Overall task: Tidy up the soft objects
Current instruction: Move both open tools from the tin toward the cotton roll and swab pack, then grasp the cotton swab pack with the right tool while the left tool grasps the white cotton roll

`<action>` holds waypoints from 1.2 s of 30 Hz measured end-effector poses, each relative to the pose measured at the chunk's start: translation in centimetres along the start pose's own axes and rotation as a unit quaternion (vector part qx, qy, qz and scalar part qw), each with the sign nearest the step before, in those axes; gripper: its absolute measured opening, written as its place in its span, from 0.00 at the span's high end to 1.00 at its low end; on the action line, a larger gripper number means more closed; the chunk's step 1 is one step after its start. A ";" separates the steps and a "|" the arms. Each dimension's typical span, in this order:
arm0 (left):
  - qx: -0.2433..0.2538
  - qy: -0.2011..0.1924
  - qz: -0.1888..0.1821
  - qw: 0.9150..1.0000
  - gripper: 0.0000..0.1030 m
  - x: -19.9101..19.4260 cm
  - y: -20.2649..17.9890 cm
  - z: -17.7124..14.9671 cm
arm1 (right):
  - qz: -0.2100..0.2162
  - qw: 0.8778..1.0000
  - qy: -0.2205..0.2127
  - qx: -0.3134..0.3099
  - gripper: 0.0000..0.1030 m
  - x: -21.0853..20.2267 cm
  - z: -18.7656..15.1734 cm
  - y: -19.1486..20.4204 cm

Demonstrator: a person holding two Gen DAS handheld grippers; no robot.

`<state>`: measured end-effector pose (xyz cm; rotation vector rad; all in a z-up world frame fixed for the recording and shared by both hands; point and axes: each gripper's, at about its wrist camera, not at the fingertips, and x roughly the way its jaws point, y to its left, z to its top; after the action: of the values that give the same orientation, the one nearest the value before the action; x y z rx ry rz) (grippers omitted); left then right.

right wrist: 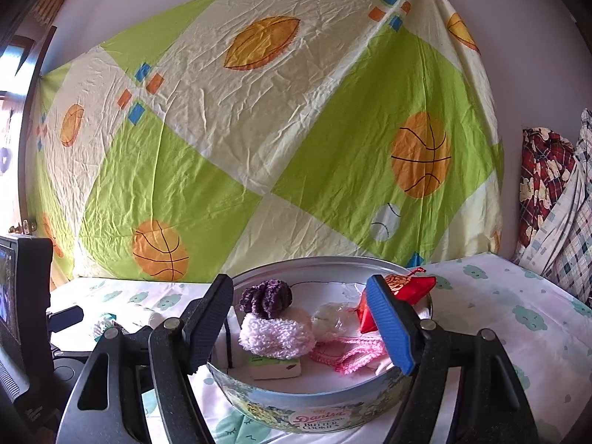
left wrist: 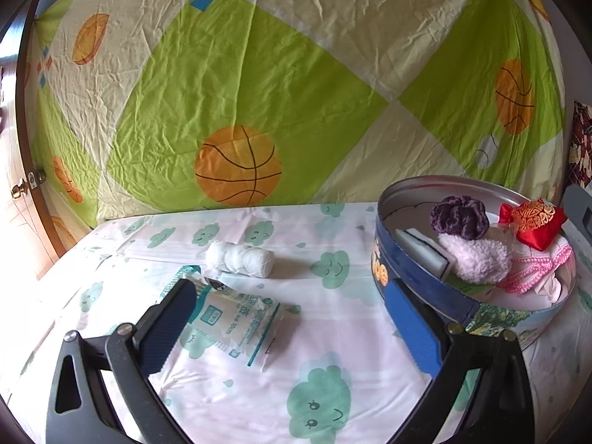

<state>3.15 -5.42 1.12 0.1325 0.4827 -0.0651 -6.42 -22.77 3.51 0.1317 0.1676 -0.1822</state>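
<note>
Basketball-print sheet (left wrist: 259,85) hangs on the wall behind the bed (left wrist: 259,351); bed sheet is white with green cloud faces.

Landmark: round blue cookie tin (right wrist: 318,412), open, sitting on the bed. Everything below is relative to it.

Inside the tin:
- pink knitted piece (right wrist: 347,357), front right, draped low
- fluffy white-pink ball (right wrist: 275,335), centre front, lying on a small white block with a green label (right wrist: 275,366)
- purple knitted scrunchie (right wrist: 264,298), just behind the fluffy ball and touching it
- red satin pouch with gold embroidery (left wrist: 532,222), far right, propped on the rim
- pale crinkly bundle (right wrist: 333,316), between fluffy ball and pouch; can't tell what it is
- white sponge with a dark stripe (left wrist: 421,248), against the left inner wall

Outside the tin, both to its left on the bed:
- flat sealed packet with teal print (left wrist: 236,318), lying flat, near
- rolled white bandage (left wrist: 240,259), beyond the packet, lying on its side, apart from it

Left hand-held gripper (left wrist: 296,314): jaws wide apart, nothing held. Left finger overlaps the packet's near corner in view, contact unclear; right finger sits just in front of the tin's outer wall.

Right hand-held gripper (right wrist: 303,329): jaws wide apart, empty, in front of the tin with the fingers framing the contents.
</note>
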 end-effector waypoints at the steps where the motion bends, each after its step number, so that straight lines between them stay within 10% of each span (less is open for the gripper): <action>1: -0.001 0.002 0.001 1.000 0.00 0.1 0.3 -0.1 | 0.002 1.000 0.001 -0.001 0.26 0.0 0.0 0.3; 26: -0.075 0.035 0.091 0.992 0.00 3.6 14.7 -1.0 | 0.102 0.992 0.077 -0.021 0.26 2.9 -1.8 11.6; 36: -0.089 0.045 0.138 0.985 0.00 5.8 19.2 -0.9 | 0.184 0.967 0.162 -0.072 0.26 6.5 -2.9 17.3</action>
<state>9.64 13.54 -0.18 0.0258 0.5543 0.2564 2.78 -6.56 1.51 0.0459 0.4770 0.2250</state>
